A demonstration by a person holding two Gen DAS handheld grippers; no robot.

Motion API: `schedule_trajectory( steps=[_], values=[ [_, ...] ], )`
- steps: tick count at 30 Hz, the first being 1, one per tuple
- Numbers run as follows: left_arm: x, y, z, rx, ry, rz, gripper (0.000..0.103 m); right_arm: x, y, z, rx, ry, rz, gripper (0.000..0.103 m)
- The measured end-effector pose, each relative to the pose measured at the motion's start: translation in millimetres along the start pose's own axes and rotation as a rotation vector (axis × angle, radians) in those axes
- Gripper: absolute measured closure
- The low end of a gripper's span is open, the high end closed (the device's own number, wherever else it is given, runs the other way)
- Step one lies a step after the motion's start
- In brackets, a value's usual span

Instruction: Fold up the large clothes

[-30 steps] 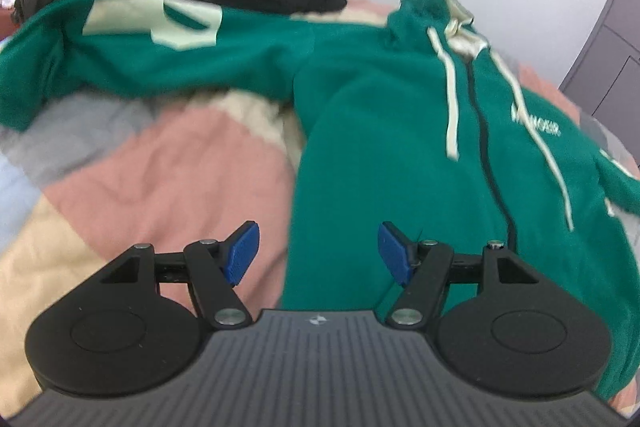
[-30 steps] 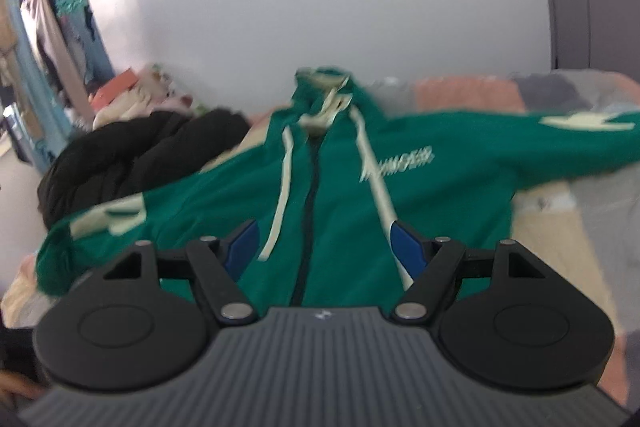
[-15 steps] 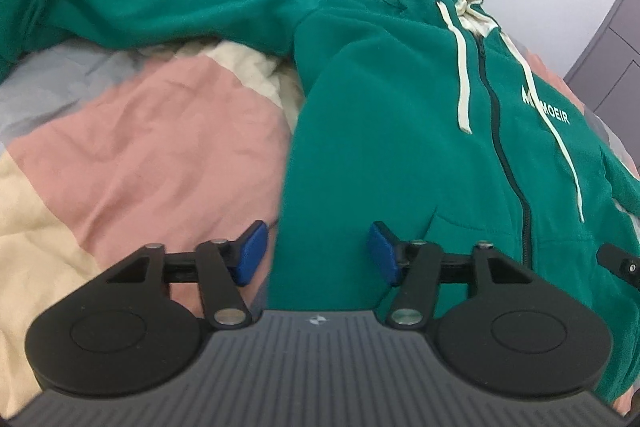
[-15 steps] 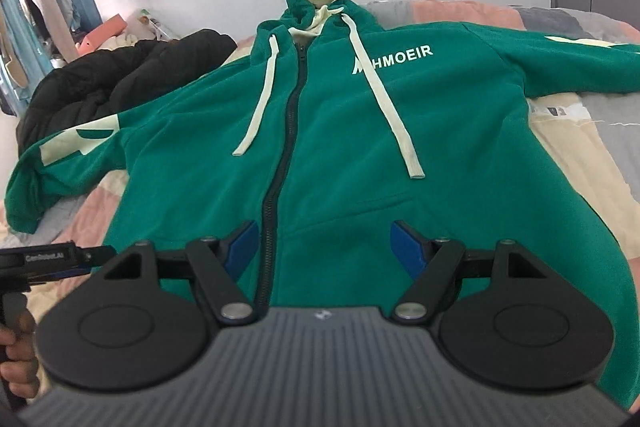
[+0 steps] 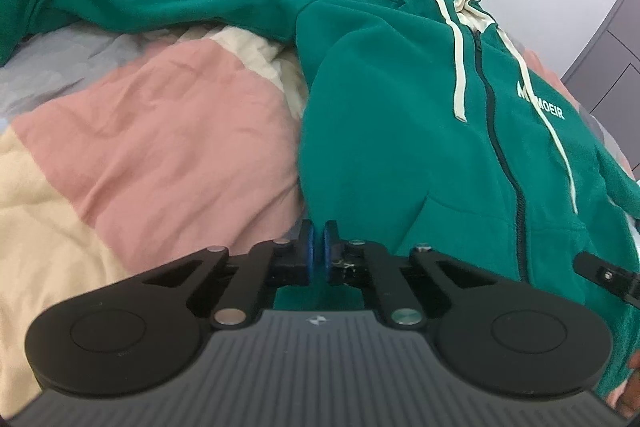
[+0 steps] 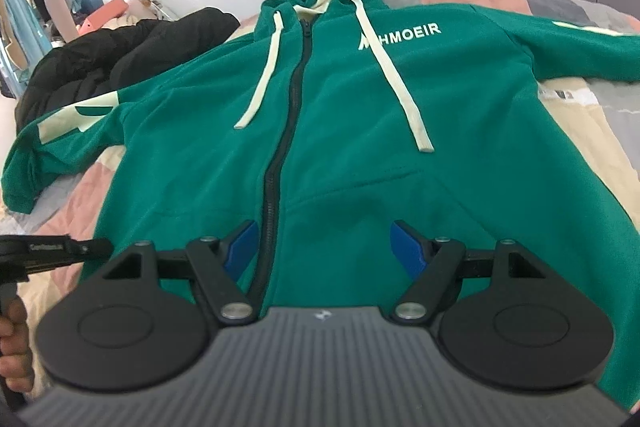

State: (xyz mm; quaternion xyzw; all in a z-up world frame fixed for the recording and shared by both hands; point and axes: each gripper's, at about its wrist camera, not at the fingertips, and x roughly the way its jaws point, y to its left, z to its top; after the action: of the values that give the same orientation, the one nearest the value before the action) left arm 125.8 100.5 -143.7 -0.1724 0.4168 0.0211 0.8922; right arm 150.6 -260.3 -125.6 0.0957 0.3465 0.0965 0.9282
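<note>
Your left gripper (image 5: pixel 319 245) was clenched on the lower left corner of the green zip hoodie (image 5: pixel 400 115), which lay face up, sleeves spread, on the patchwork quilt (image 5: pixel 160 147). Your right gripper (image 6: pixel 324 247) hung released over the hem beside the zipper (image 6: pixel 280 163). A black puffer jacket (image 6: pixel 120 55) was heaped against one sleeve (image 6: pixel 60 135), touching it.

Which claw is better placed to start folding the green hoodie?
Left. The left claw is already shut on the green hoodie at its bottom side edge, while the right claw hangs open above the hem beside the zipper.
</note>
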Motion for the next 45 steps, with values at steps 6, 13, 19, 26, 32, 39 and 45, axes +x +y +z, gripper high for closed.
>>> schedule_trajectory(
  steps=[6, 13, 19, 26, 32, 39, 45],
  values=[
    [-16.3, 4.4, -10.4, -0.008, -0.006, -0.005, 0.098, -2.9, 0.5, -1.9, -0.013, -0.006, -0.013, 0.029],
    [-43.3, -7.7, -8.3, 0.060, -0.103, 0.005, 0.095, -11.6, 5.3, -1.1, -0.038, -0.062, -0.009, 0.029],
    [-68.5, -20.0, -9.6, 0.092, -0.198, 0.004, 0.043, -21.7, 10.7, 1.6, -0.059, -0.119, -0.002, 0.029],
    [-81.4, -42.4, -3.9, 0.124, -0.258, -0.029, 0.028, -32.7, 15.5, 5.3, -0.052, -0.165, 0.024, 0.029],
    [-77.8, -71.0, 29.7, 0.157, -0.263, -0.059, 0.027, -38.1, 16.7, 27.6, -0.072, -0.195, 0.028, 0.029],
    [-22.1, -100.4, 120.1, 0.110, -0.235, -0.124, 0.027, -5.0, 8.1, 113.9, -0.107, -0.258, 0.030, 0.029],
    [89.3, -123.3, 208.3, 0.090, -0.231, -0.163, 0.027, 89.4, -16.5, 191.0, -0.101, -0.298, 0.020, 0.029]
  ],
)
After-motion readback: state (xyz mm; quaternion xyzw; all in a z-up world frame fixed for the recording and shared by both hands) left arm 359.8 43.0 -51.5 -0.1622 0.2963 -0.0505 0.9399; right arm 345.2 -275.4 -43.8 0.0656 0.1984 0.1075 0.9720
